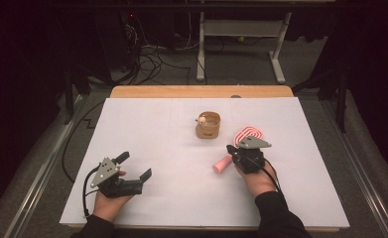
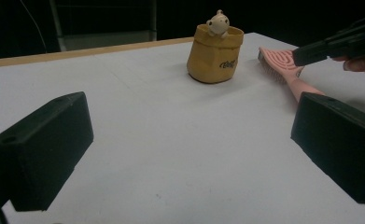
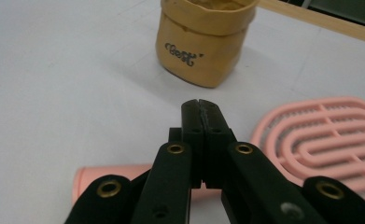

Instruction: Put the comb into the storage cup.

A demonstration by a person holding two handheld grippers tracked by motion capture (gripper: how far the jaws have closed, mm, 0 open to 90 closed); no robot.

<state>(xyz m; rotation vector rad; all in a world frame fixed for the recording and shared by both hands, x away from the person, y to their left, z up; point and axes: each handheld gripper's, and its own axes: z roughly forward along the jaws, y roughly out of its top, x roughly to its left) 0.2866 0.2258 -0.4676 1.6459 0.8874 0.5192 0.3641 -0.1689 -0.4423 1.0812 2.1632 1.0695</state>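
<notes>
My right gripper (image 1: pixel 229 148) sits over the pink brush (image 1: pixel 238 148) in the high view, its jaws pressed together with nothing between them; the brush lies just right of the tan paper bag (image 1: pixel 209 125), its looped head beside the bag and its handle running back toward me; my gripper's body covers the middle of the brush, so the handle end shows on the side away from the bag's base; my left gripper (image 1: pixel 134 166) rests well to the left of the bag and nearer to me, jaws spread wide and empty; everything lies on the white table sheet (image 1: pixel 157 139).

In the left gripper view my left gripper (image 2: pixel 189 154) has its two black jaws standing far apart with bare sheet between them; the bag (image 2: pixel 214 53) stands upright ahead of them, a small pale figure (image 2: pixel 217 22) peeking over its rim; the brush (image 2: pixel 286 70) lies to the right of the bag, close to it but not touching; the tip of my right gripper (image 2: pixel 311 52) hangs over the brush on the side away from the bag.

In the right gripper view my right gripper (image 3: pixel 201 103) shows both jaws meeting flat against each other, gripping nothing; the bag (image 3: pixel 203 39) is just beyond the tips; the brush (image 3: pixel 327 140) lies below the jaws, head to the right of the bag, handle crossing under them.
</notes>
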